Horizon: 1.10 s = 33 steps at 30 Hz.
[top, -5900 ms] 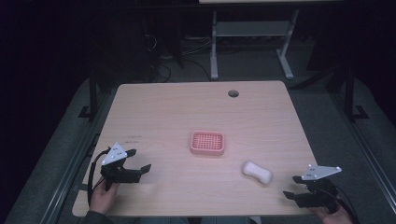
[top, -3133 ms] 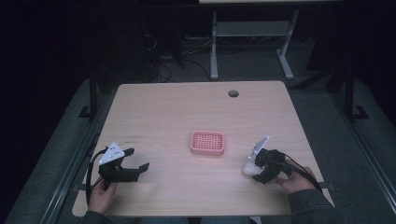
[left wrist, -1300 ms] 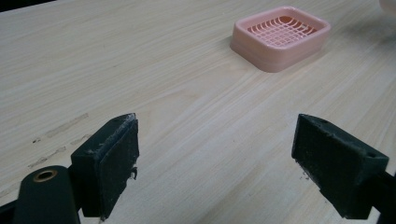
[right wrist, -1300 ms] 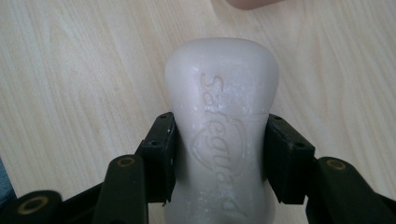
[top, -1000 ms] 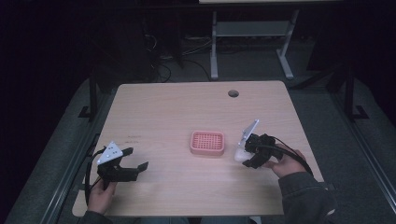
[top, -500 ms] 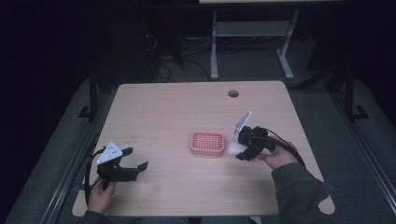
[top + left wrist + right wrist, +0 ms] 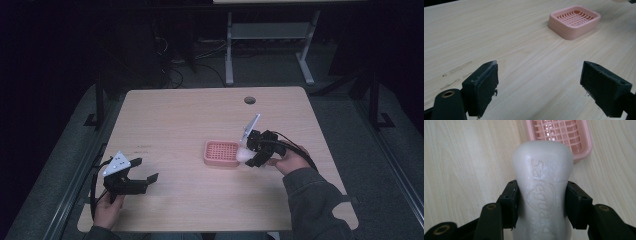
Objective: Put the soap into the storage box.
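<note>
The white soap bar (image 7: 542, 192) is pinched across its waist by the right tongs (image 7: 541, 202), embossed face up, its free end poking out over the near right corner of the pink soap dish (image 7: 560, 135), likely so it can be lowered onto the grid. The left tongs (image 7: 546, 85) gape wide and empty over the tabletop (image 7: 175, 120), well left of the dish, out of the way.
</note>
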Each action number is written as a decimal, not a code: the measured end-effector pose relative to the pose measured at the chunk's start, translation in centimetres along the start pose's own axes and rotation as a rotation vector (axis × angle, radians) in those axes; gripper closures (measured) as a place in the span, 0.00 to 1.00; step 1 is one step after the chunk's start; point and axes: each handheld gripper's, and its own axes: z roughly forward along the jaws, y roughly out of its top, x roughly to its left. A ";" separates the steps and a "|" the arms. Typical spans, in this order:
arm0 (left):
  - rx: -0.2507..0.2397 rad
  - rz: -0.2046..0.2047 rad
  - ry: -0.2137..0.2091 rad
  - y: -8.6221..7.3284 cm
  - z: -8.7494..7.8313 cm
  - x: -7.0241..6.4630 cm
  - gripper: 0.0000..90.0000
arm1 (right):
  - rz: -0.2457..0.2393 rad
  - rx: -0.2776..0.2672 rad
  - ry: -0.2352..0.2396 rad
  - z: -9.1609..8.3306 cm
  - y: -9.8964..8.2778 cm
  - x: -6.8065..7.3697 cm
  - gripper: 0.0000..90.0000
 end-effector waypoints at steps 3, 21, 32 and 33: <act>-0.007 0.001 0.004 0.0 -0.2 0.1 0.16 | -0.014 0.005 0.003 0.3 0.7 -0.2 0.54; -0.002 0.001 0.000 0.0 0.0 0.1 0.16 | -0.038 0.012 0.017 1.3 3.4 -1.0 0.54; 0.001 0.001 0.000 0.0 0.0 0.1 0.16 | -0.066 0.006 0.018 1.5 5.5 -1.2 0.54; 0.000 0.000 0.000 0.0 0.1 0.1 0.16 | -0.068 0.009 0.017 1.5 5.7 -1.2 0.54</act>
